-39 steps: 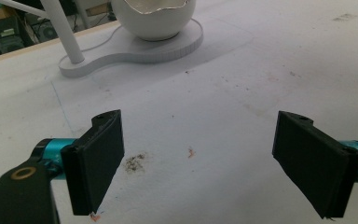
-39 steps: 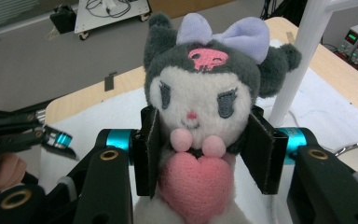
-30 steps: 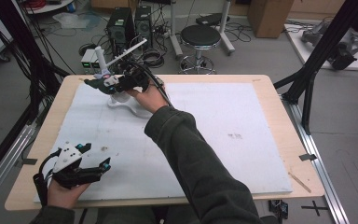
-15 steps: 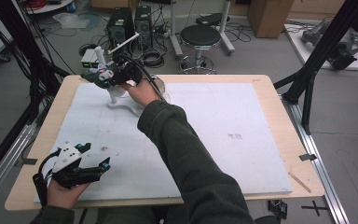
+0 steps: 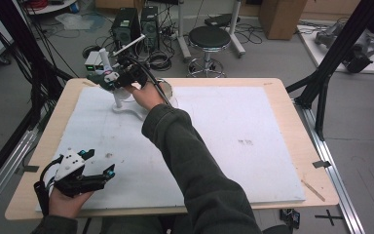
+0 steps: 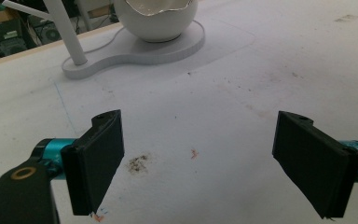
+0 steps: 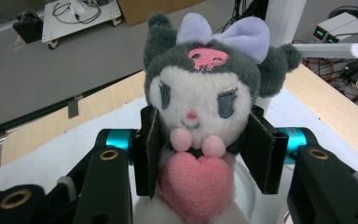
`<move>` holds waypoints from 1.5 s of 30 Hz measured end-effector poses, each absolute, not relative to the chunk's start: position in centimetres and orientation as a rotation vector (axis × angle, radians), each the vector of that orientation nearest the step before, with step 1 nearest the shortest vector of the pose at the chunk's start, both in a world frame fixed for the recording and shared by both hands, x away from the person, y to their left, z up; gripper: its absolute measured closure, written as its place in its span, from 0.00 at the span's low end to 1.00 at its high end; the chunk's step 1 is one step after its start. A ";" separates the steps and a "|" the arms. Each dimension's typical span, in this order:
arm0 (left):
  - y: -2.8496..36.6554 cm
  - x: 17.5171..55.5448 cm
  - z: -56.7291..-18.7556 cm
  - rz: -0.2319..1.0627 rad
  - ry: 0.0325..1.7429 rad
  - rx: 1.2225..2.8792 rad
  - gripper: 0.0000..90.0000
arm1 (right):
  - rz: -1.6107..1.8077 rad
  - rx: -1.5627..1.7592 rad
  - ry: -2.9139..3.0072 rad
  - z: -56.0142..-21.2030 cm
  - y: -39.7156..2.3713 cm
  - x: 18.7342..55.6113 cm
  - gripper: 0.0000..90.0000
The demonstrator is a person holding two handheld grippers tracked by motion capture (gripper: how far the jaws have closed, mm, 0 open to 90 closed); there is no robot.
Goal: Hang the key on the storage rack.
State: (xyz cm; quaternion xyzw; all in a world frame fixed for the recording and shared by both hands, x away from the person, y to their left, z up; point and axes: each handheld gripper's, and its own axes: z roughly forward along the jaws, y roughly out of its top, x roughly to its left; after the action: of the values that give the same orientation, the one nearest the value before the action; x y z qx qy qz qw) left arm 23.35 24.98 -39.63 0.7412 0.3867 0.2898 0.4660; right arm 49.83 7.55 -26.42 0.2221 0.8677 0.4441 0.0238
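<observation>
R tool [image 7: 200,154] clamped on soft fuzzy plush toy [image 7: 200,93] w/ pink heart; L tool [image 6: 200,163] jaws wide apart, empty, over white worktop [image 6: 223,93].

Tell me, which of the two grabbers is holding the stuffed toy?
The right gripper, up at the far end of the table, squeezes the stuffed toy between its jaws. The left gripper, near the table's front edge, is open and holds nothing.

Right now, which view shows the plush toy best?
The right gripper view: the plush toy faces the camera, squeezed between the right claw jaws. In the high view it is hidden behind that claw. The left gripper view looks elsewhere.
</observation>
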 end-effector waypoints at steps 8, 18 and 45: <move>24.9 23.3 -39.7 0.711 0.947 1.821 0.19 | 1.358 0.726 2.676 -26.8 7.5 50.1 0.57; 25.0 23.3 -39.7 0.714 0.947 1.818 0.19 | 1.332 0.740 2.674 -27.5 7.2 50.3 0.57; 25.0 23.3 -39.6 0.715 0.945 1.824 0.19 | 1.258 0.714 2.726 -29.5 6.1 49.7 0.56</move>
State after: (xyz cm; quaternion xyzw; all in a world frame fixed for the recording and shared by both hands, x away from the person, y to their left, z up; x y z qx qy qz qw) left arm 23.29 25.00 -39.65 0.7425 0.3849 0.2912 0.4644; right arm 49.69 6.12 -29.50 0.2314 0.8830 0.4075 0.0278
